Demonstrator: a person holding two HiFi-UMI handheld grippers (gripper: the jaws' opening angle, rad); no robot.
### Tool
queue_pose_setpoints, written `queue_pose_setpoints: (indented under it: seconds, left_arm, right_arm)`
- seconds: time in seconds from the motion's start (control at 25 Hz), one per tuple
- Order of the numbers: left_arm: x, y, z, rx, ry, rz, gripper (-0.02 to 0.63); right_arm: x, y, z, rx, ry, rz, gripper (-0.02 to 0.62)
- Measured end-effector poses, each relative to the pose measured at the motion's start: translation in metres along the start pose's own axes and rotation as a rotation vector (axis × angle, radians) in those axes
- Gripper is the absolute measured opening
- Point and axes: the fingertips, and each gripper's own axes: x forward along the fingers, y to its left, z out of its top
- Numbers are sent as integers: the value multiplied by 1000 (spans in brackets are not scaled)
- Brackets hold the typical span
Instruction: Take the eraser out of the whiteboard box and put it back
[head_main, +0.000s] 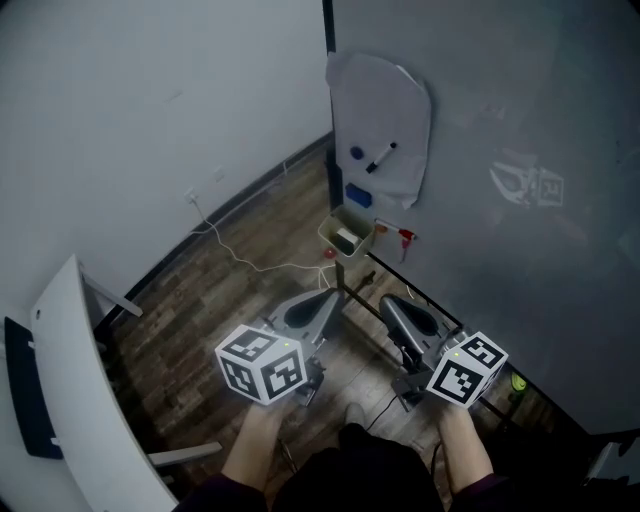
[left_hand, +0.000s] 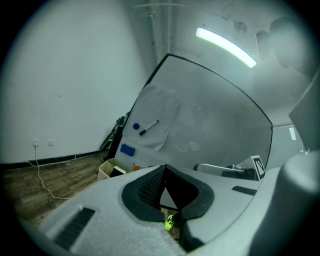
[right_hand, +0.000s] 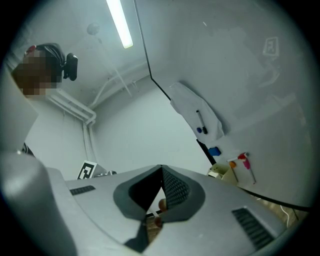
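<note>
both closed, left tool (head_main: 336, 296) and right tool (head_main: 386, 302) face illegible whiteboard scrawl (head_main: 528, 185).

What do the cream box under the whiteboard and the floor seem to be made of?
Small cream open-topped box: probably matte plastic, thin even walls; painted metal possible. Dark brown floor: wood or wood-look laminate, matte, visible plank seams and grain.
</note>
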Motion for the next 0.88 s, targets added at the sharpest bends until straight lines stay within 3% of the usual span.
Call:
queue_pose_setpoints:
  seconds: [0.52,0.88]
  left_arm:
    - [15,20,7,-3,2,36,6]
    - [40,46,16,5,16,16,6]
  right_arm:
    - [21,-21,4,21,14,18,3]
    - [41,-45,8,21,-4,-9,3]
